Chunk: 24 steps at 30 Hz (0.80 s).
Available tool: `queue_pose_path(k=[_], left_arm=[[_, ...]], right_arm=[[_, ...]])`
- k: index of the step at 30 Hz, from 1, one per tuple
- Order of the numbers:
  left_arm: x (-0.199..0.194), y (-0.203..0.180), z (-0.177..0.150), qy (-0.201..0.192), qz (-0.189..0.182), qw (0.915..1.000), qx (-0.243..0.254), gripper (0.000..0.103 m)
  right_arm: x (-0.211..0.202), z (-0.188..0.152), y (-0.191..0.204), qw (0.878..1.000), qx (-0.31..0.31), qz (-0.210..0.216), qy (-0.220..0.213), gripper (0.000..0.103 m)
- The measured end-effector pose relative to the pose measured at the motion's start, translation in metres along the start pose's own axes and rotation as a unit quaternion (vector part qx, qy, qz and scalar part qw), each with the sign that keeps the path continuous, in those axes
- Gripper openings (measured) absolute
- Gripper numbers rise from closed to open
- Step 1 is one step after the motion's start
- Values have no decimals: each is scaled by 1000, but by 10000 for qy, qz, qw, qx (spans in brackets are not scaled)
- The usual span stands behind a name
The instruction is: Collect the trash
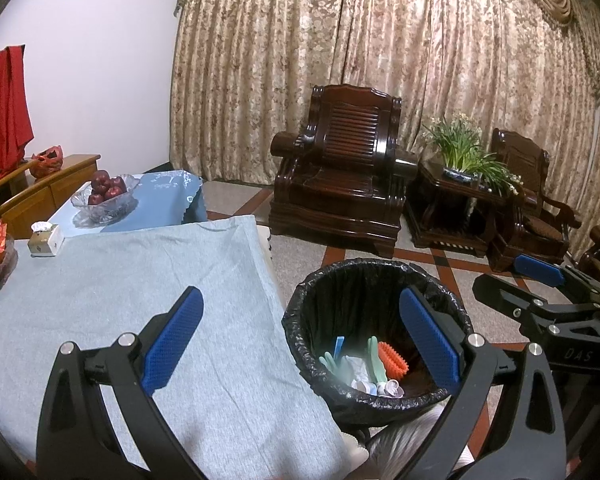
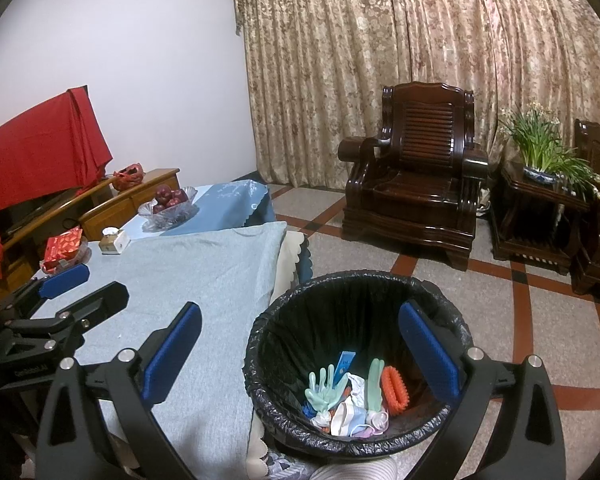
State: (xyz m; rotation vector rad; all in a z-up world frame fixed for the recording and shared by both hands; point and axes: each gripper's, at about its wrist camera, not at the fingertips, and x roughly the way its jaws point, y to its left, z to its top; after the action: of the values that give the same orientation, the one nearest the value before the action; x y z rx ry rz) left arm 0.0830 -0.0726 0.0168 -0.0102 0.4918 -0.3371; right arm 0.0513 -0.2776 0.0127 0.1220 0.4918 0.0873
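Observation:
A trash bin with a black liner [image 1: 380, 280] [image 2: 356, 284] stands on the floor beside the table. Inside lie pale green gloves [image 2: 320, 390], an orange ridged object [image 2: 394, 388], a blue strip [image 2: 345, 362] and crumpled white and pastel scraps [image 2: 348, 416]; they also show in the left wrist view [image 1: 374, 364]. My left gripper [image 1: 300, 344] is open and empty, over the table edge and bin. My right gripper [image 2: 300, 352] is open and empty above the bin. Each gripper shows in the other's view: the right [image 1: 540, 280], the left [image 2: 80, 284].
The table has a grey-blue cloth [image 1: 140, 280] [image 2: 204, 272]. At its far end stand a tissue box [image 1: 46, 238], a red packet in a dish [image 2: 62, 250] and a glass bowl of apples [image 1: 106, 196]. Dark wooden armchairs [image 1: 340, 172], a side table with a plant [image 1: 464, 152].

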Motion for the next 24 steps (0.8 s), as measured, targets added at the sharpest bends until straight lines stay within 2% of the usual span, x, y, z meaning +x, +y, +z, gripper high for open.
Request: queue_pose_path(k=[24], left_arm=[[-3,3,-3,23,27,10000,-15,96]], right_arm=[[0,-6,-1,10000,16,-8,37,97]])
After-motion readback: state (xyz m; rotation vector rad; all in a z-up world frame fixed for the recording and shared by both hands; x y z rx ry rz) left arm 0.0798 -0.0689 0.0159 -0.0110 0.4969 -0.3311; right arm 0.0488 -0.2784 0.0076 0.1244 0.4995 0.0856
